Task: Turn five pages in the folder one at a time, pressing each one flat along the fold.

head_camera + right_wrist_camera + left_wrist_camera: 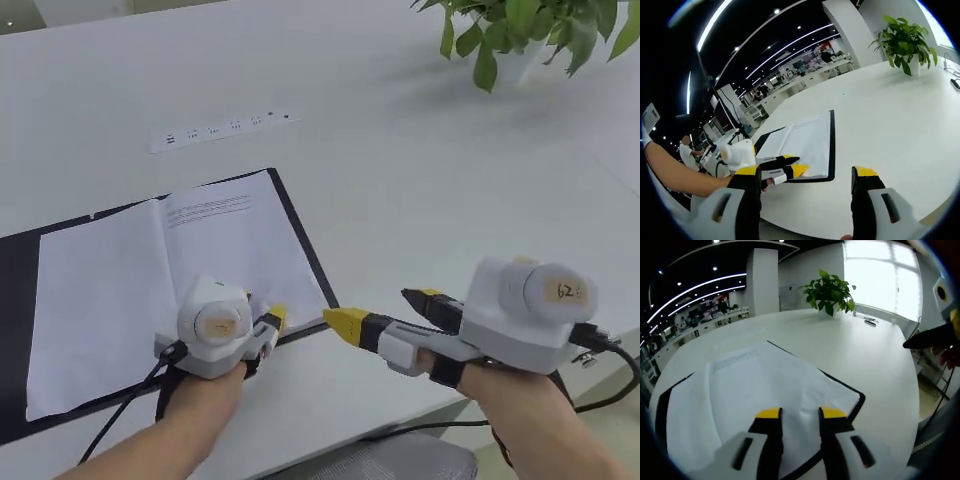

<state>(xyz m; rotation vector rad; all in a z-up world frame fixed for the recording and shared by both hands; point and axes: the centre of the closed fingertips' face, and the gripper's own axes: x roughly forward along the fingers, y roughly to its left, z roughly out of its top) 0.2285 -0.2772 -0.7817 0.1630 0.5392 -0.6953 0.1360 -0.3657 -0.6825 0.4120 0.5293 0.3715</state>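
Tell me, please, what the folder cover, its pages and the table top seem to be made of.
Folder cover: probably plastic or coated card, black and matte; only its border shows. Pages: paper, white and matte, with printed lines and a soft bend at the fold. Table top: likely laminate, smooth white with faint sheen.

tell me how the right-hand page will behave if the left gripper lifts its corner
Probably floppy: the right-hand page is a thin white sheet lying flat in the folder, so it should bend and sag. Likely very light, and smooth enough to slip from the left gripper unless pinched firmly near its edge.
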